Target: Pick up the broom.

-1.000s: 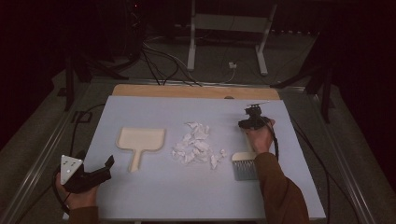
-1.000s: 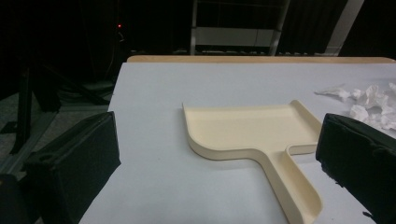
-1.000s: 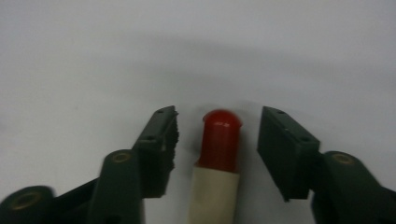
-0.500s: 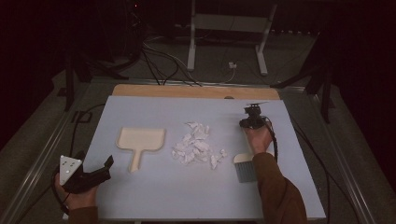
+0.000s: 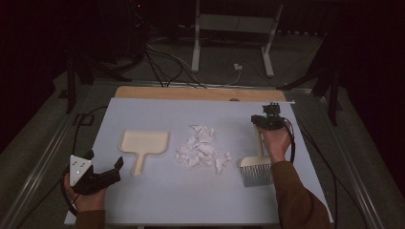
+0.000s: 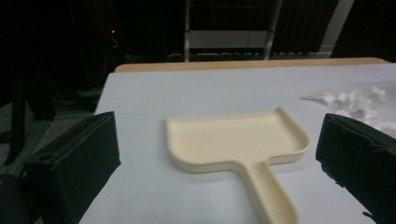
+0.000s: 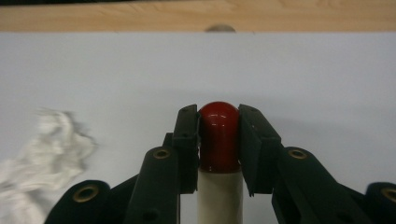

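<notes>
Brush (image 5: 257,168) handle clamped in the right gripper (image 7: 218,140); paper scraps (image 5: 199,149) lie to its left. Left gripper (image 6: 219,154), jaws wide apart, faces the dustpan (image 6: 238,144).

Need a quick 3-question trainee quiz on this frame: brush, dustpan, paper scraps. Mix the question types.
1. True or false: the right tongs are shut on the brush handle's red tip.
2. What lies between the dustpan and the brush? A) paper scraps B) a cup C) a sponge
3. Fill in: the left tongs are open, near the dustpan's ____.

Key: 1 true. 2 A, the paper scraps. 3 handle.
</notes>
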Motion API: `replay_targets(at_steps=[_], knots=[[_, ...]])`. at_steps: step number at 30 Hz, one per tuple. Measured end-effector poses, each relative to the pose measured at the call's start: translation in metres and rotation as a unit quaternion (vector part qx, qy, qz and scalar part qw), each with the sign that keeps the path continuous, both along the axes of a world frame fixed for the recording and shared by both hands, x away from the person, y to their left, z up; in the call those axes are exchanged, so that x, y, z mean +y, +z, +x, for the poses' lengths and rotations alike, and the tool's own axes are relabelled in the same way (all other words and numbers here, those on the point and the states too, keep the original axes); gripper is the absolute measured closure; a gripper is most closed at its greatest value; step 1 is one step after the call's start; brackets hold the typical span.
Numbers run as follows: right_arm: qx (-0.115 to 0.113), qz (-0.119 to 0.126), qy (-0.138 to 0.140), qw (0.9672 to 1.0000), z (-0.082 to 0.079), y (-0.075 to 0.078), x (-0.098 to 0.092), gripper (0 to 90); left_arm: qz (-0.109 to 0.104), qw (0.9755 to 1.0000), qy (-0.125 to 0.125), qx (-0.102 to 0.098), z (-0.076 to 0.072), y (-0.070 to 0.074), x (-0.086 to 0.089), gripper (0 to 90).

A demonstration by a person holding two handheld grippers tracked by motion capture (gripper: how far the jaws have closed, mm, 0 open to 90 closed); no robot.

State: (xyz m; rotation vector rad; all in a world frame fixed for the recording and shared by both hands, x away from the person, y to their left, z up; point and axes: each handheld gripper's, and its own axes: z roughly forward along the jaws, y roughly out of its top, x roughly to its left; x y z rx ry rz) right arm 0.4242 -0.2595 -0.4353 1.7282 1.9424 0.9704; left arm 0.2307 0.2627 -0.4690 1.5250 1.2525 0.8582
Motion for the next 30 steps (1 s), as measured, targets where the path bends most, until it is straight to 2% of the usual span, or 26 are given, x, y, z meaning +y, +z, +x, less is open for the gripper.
replay_targets(at_steps=[5,9,10,11,14,15,16,22,25,30], knots=[[-0.025,0.009,0.014,0.9996,-0.012,0.014,0.001,71.3,0.004,0.9995,-0.032,0.002,0.008,0.007,-0.024,0.4],[-0.048,0.018,0.027,0.9983,-0.023,0.024,0.005,71.3,-0.003,0.9984,-0.056,0.002,0.019,0.011,-0.048,0.4],[-0.048,0.018,0.027,0.9983,-0.023,0.024,0.005,71.3,-0.003,0.9984,-0.056,0.002,0.019,0.011,-0.048,0.4],[-0.059,0.024,0.033,0.9975,-0.029,0.029,0.007,71.3,0.0,0.9975,-0.071,0.001,0.024,0.012,-0.062,0.4],[-0.072,0.034,0.04,0.996,-0.034,0.034,0.009,71.3,0.007,0.9954,-0.095,0.007,0.032,0.013,-0.084,0.4],[-0.076,0.037,0.041,0.9956,-0.036,0.035,0.009,71.3,0.007,0.9954,-0.095,0.007,0.032,0.013,-0.084,0.5],[-0.079,0.04,0.043,0.9952,-0.037,0.036,0.01,71.3,0.009,0.9946,-0.103,0.008,0.035,0.012,-0.091,0.5],[-0.091,0.054,0.051,0.9931,-0.044,0.039,0.015,71.3,0.01,0.9874,-0.157,0.017,0.048,0.012,-0.135,1.1],[-0.097,0.063,0.058,0.9915,-0.048,0.042,0.02,71.4,0.007,0.9822,-0.186,0.023,0.053,0.012,-0.157,1.1],[-0.111,0.069,0.069,0.989,-0.054,0.047,0.034,71.3,-0.017,0.9725,-0.228,0.041,0.06,0.009,-0.191,3.8]])
